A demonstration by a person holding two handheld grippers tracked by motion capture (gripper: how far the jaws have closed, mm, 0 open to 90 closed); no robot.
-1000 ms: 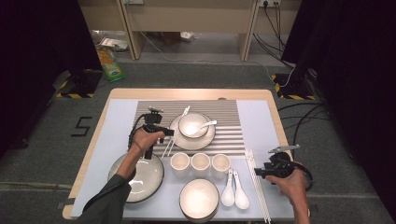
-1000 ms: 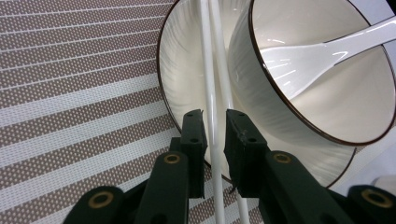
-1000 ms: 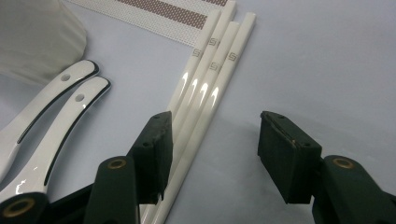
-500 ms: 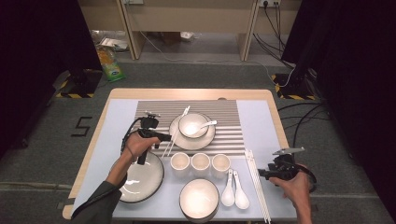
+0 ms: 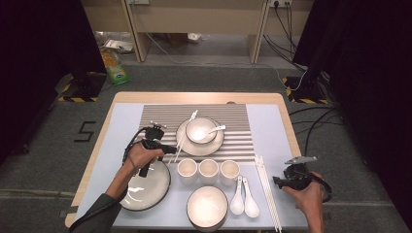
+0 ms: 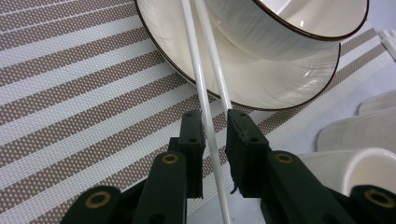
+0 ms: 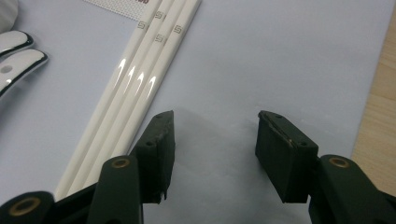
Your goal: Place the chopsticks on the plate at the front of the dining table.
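Note:
A pair of white chopsticks (image 5: 185,137) leans with its far end on the rim of a white plate (image 5: 214,145) that carries a bowl (image 5: 200,129) and a spoon. My left gripper (image 5: 172,149) is at the pair's near end. In the left gripper view both chopsticks (image 6: 201,79) run between the narrow-set jaws of the left gripper (image 6: 215,114), which is shut on them beside the plate (image 6: 280,88). My right gripper (image 5: 276,180) hovers over the blue mat at the right. The right gripper (image 7: 215,116) stands open with nothing between its jaws, beside several white chopsticks (image 7: 140,79).
Three small cups (image 5: 209,168) stand in a row mid-table. A large plate (image 5: 145,189) lies under my left forearm, and a bowl (image 5: 207,206) is at the front. Two spoons (image 5: 244,198) and several chopsticks (image 5: 267,194) lie to its right. The table's wooden edge (image 7: 383,93) is close to the right gripper.
My left hand has drifted a little toward the near left, and the chopsticks still lean on the plate's rim. The right hand has hardly moved.

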